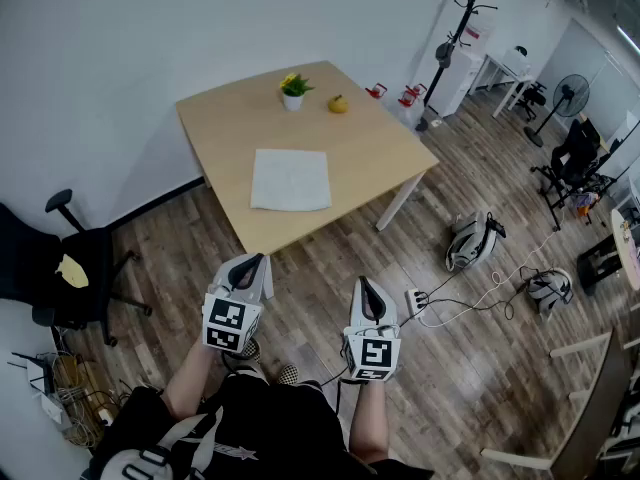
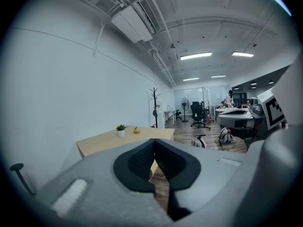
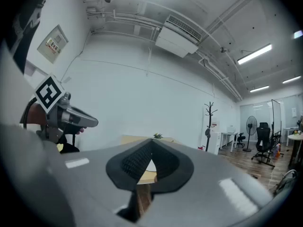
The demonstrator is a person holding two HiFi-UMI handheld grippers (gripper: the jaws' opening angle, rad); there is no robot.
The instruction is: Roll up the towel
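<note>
Right now the left tongs (image 1: 257, 260) and right tongs (image 1: 368, 282) are both clenched on nothing, out over the plank floor (image 1: 470, 348), short of the worktop (image 1: 375, 148). The towel (image 1: 290, 179), thin, pale and square, lies flat by the near edge. On that smooth wood it may skid or bunch instead of rolling.

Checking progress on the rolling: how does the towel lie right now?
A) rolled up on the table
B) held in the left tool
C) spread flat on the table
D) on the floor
C: the towel lies flat and unrolled on the table, nothing touching it.
</note>
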